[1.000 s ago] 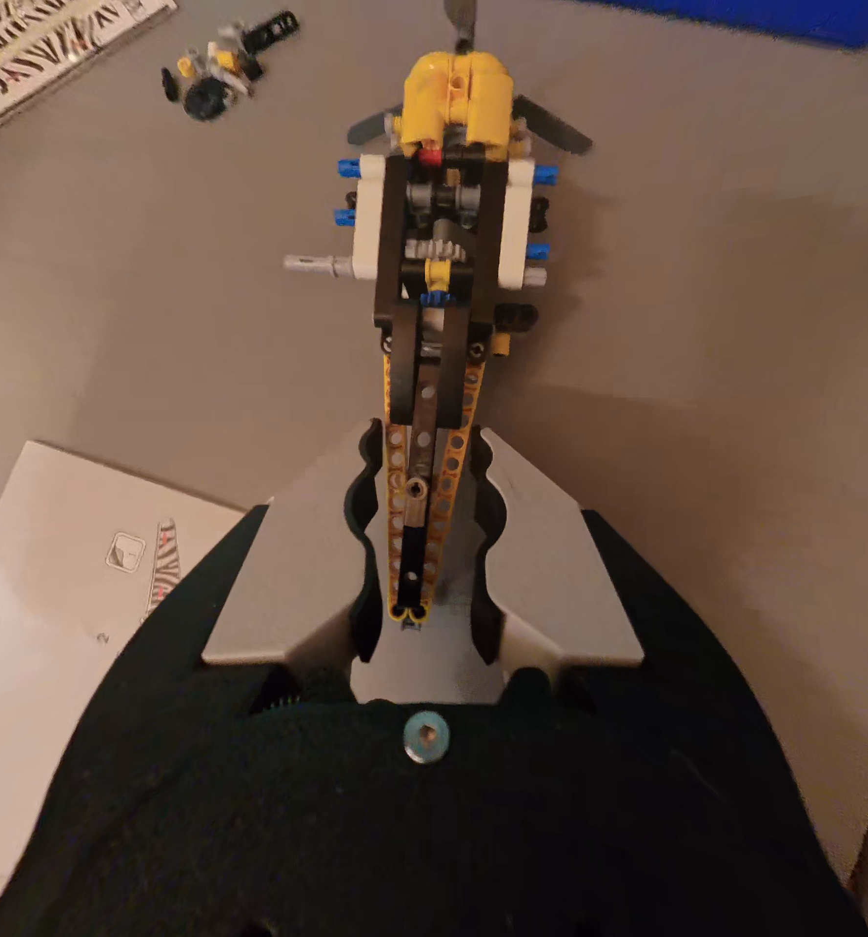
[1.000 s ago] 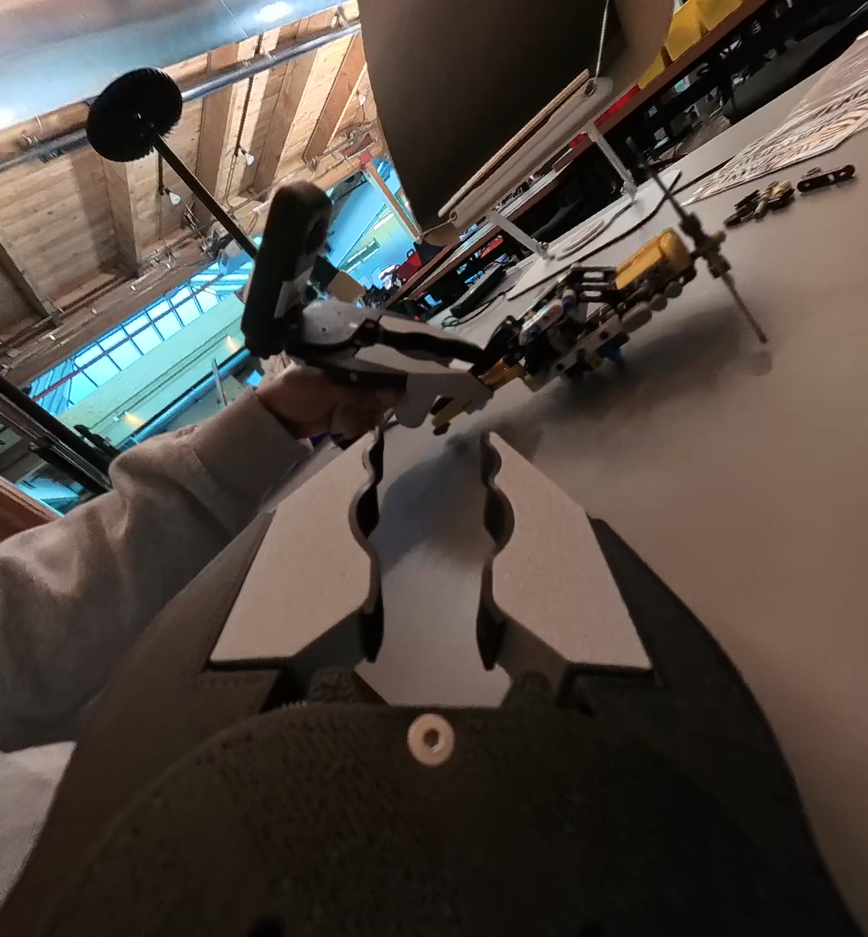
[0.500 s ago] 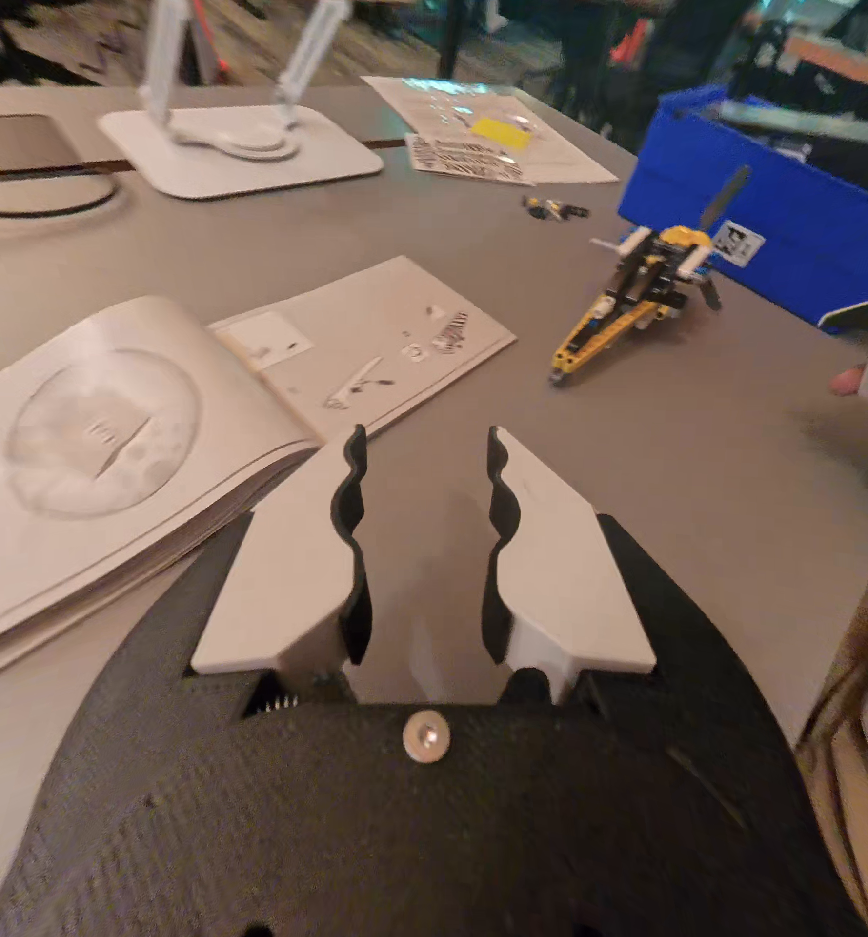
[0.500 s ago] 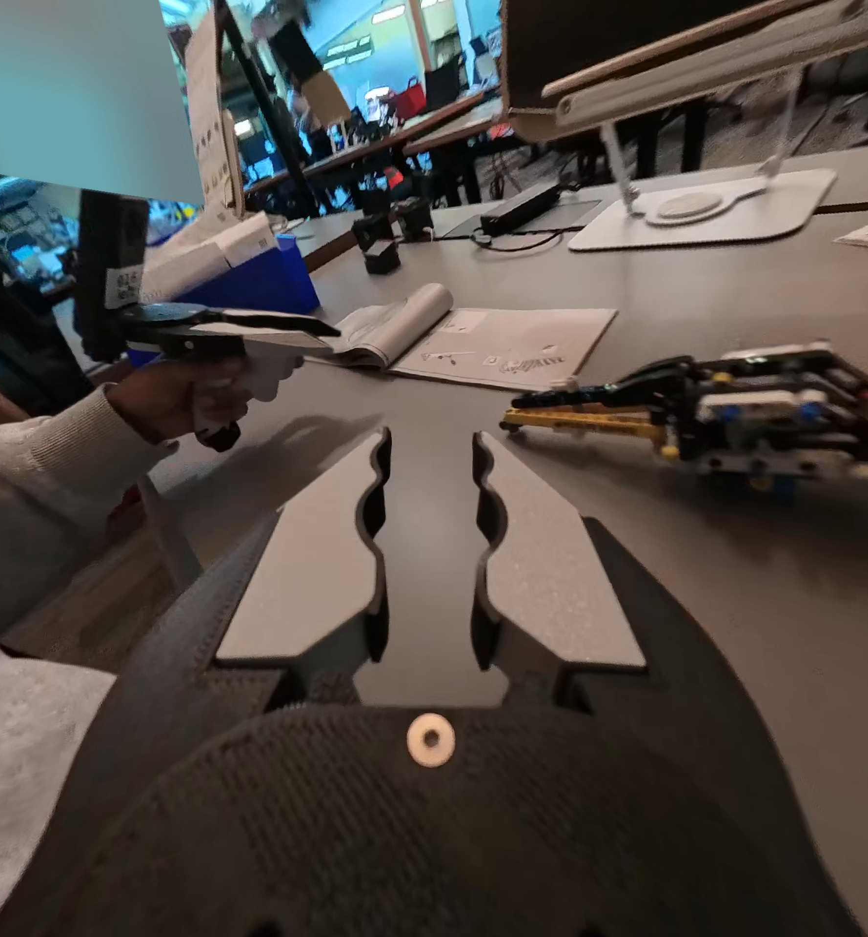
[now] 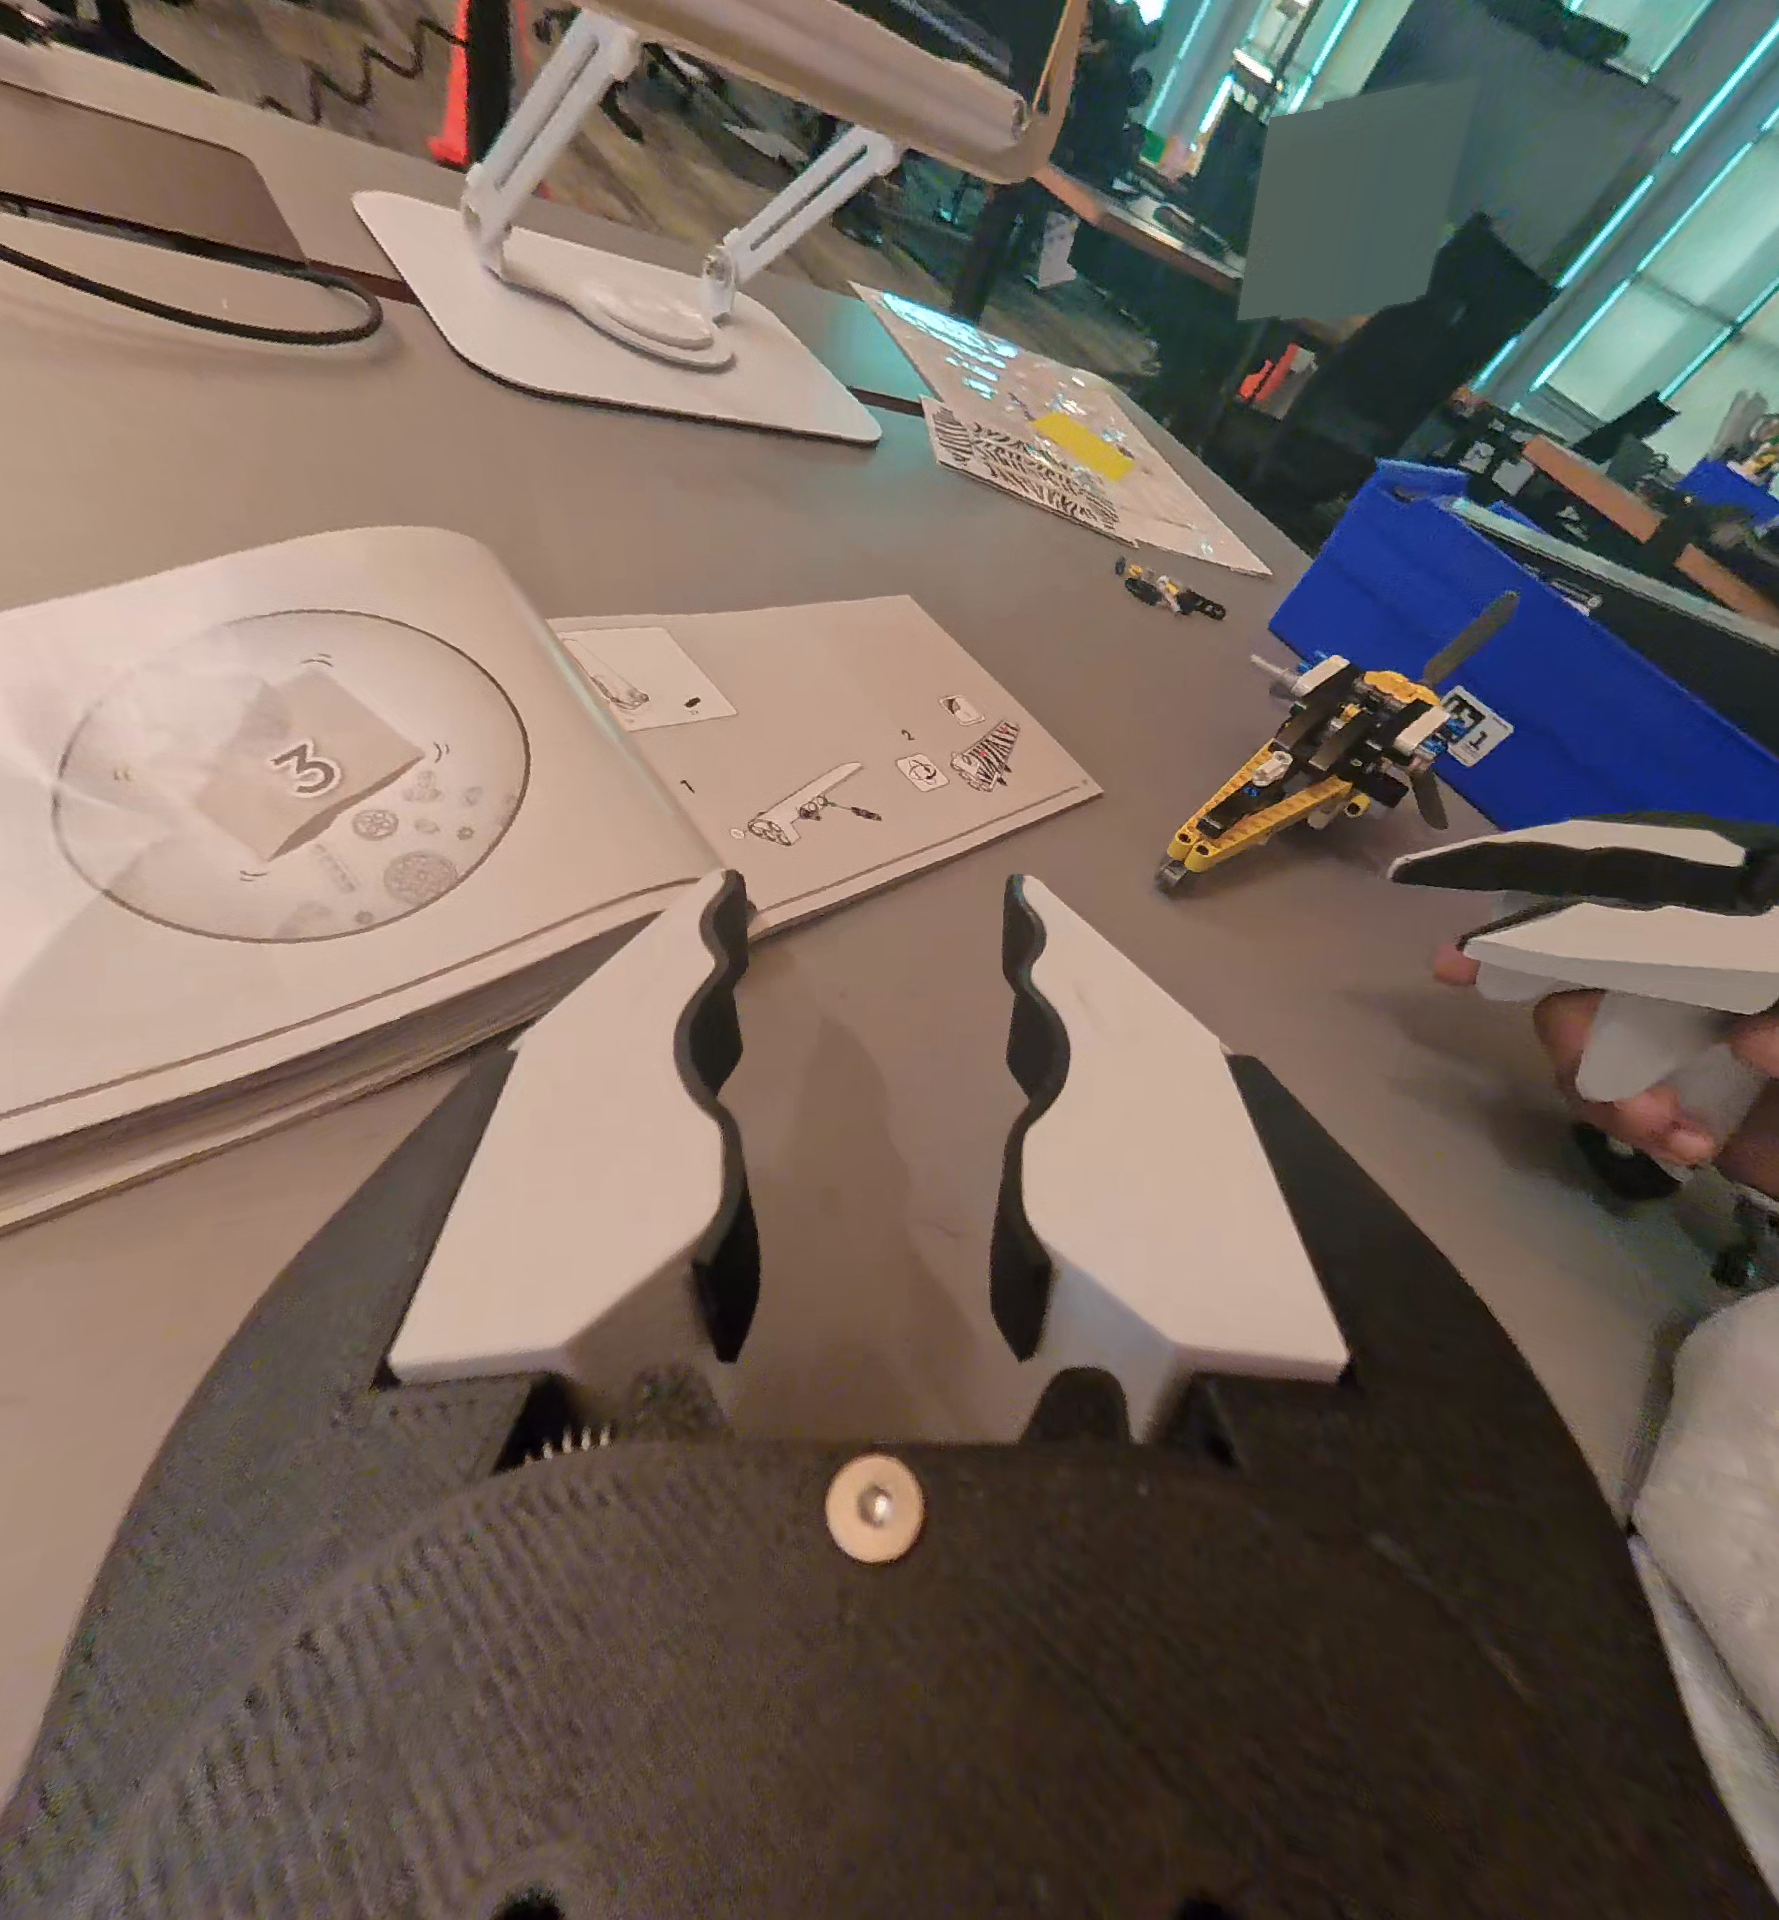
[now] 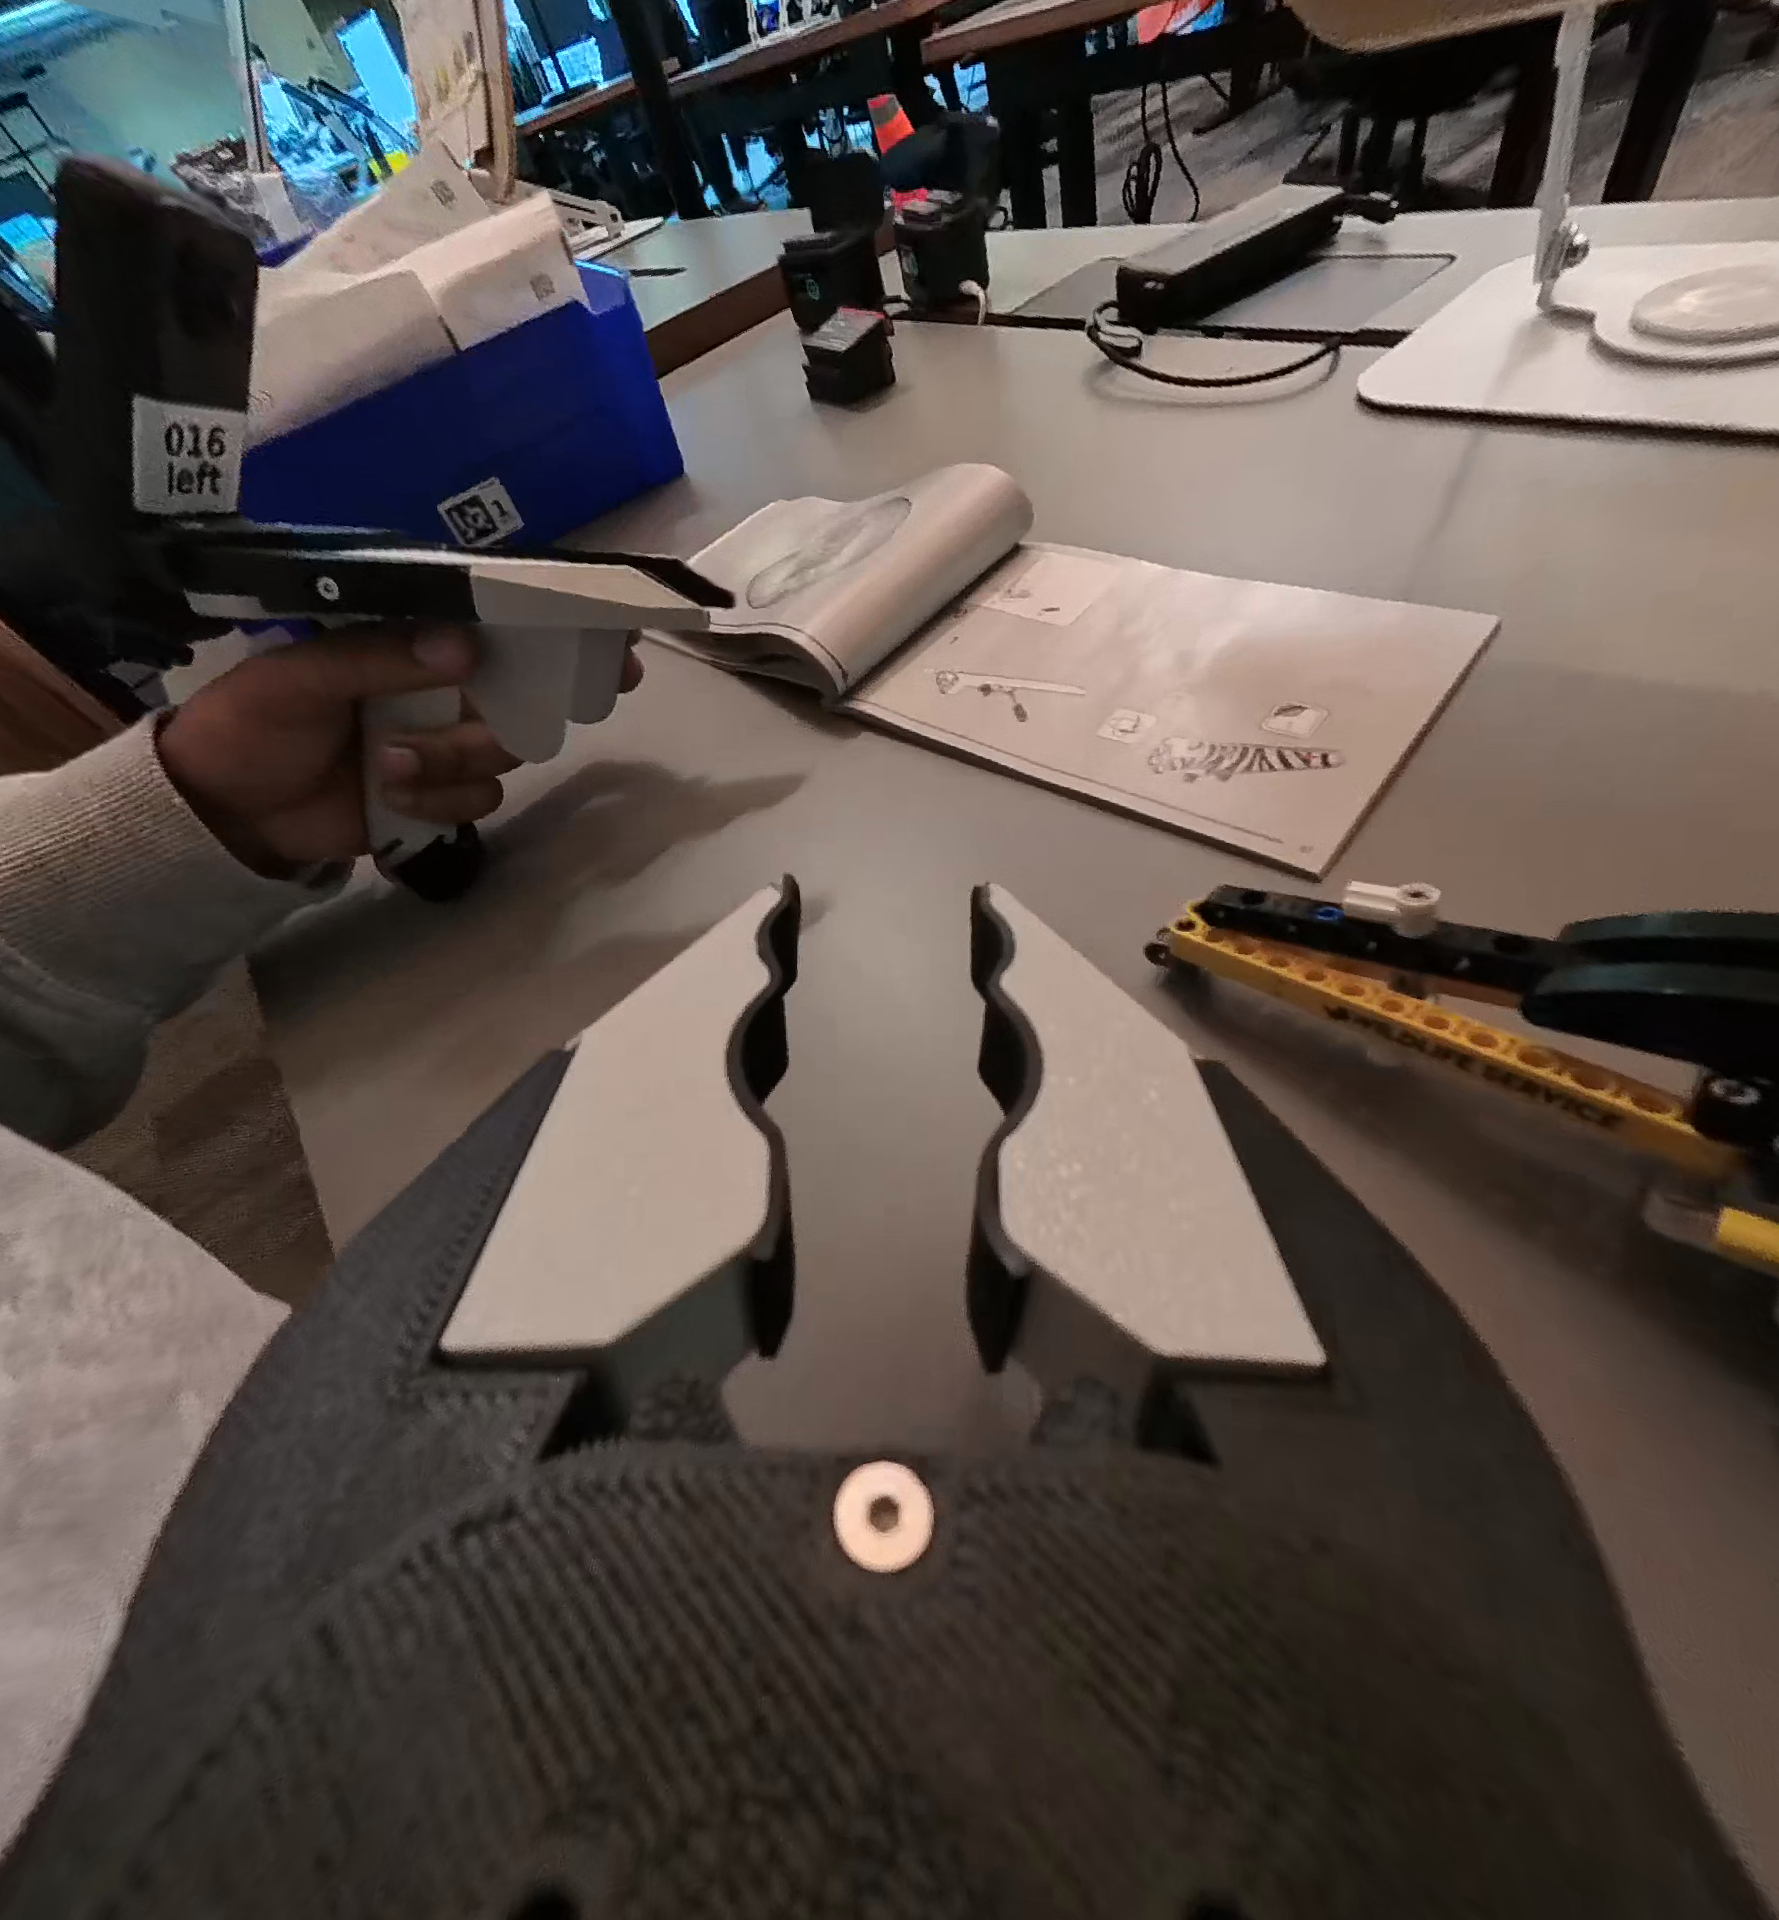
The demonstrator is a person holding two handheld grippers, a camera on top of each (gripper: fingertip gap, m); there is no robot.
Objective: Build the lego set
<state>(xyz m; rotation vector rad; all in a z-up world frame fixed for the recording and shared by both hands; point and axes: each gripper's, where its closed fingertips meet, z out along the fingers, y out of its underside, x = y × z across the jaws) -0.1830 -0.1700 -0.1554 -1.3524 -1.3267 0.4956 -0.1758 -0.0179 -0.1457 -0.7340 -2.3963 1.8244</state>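
Note:
The lego model [image 5: 1311, 769], a yellow and black aircraft with white side panels and a grey propeller, lies on the grey table [image 5: 968, 644], in no gripper. In the right wrist view its yellow tail beam [image 6: 1436, 1029] is at the right, close by. My left gripper [image 5: 872, 904] is open and empty, low over the table, well back from the model and next to the open instruction booklet [image 5: 345, 779]. My right gripper [image 6: 883, 899] is open and empty, just left of the model's tail. Each gripper shows in the other's view, the right [image 5: 1436, 914] and the left [image 6: 713, 603].
A blue bin [image 5: 1550, 707] stands just behind the model. Small loose lego pieces [image 5: 1171, 594] and a sticker sheet [image 5: 1051, 457] lie farther back. A white stand [image 5: 636, 312] and a black cable [image 5: 189, 301] are at the back. Another blue bin [image 6: 469, 436] is at the left.
My left gripper let go of the model's tail and pulled back and left. The model now lies on the table. My right gripper swung level and close beside the model's tail.

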